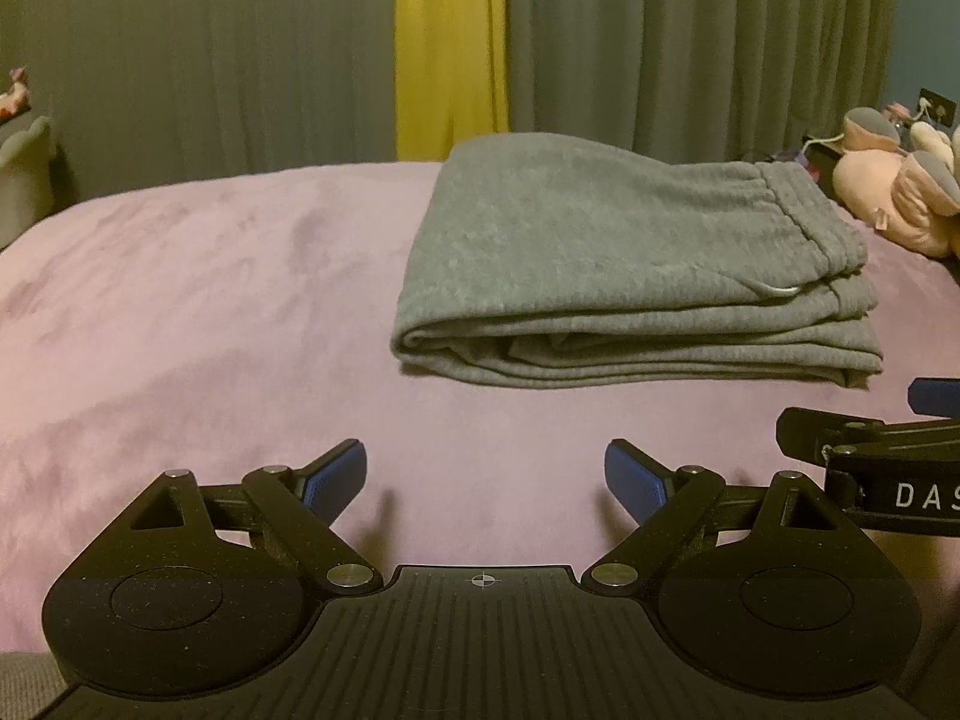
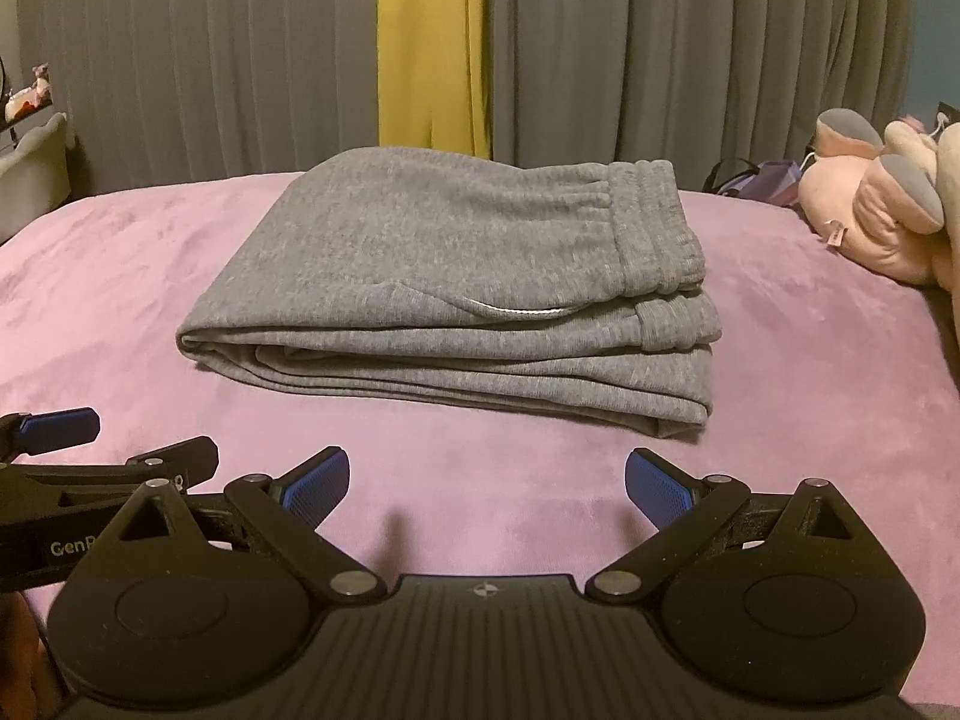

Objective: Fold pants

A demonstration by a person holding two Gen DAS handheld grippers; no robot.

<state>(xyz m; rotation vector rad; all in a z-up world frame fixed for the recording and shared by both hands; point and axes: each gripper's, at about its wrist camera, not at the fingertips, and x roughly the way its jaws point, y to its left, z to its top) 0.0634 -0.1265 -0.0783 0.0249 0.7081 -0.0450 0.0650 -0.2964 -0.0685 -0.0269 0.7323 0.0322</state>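
The grey sweatpants (image 1: pixel 630 264) lie folded in a flat stack on the pink bed cover (image 1: pixel 198 312), waistband on top at the right. In the right wrist view the pants (image 2: pixel 444 288) sit ahead, centre. My left gripper (image 1: pixel 485 480) is open and empty, held in front of the stack and left of it, not touching. My right gripper (image 2: pixel 487 489) is open and empty, in front of the stack's near edge. The right gripper's finger shows at the right edge of the left wrist view (image 1: pixel 936 396); the left gripper shows at the left edge of the right wrist view (image 2: pixel 60 429).
A pink plush toy (image 2: pixel 882 204) lies at the right end of the bed, also in the left wrist view (image 1: pixel 900 192). Grey curtains with a yellow strip (image 1: pixel 450 42) hang behind the bed. A pale object (image 2: pixel 36 156) stands at the far left.
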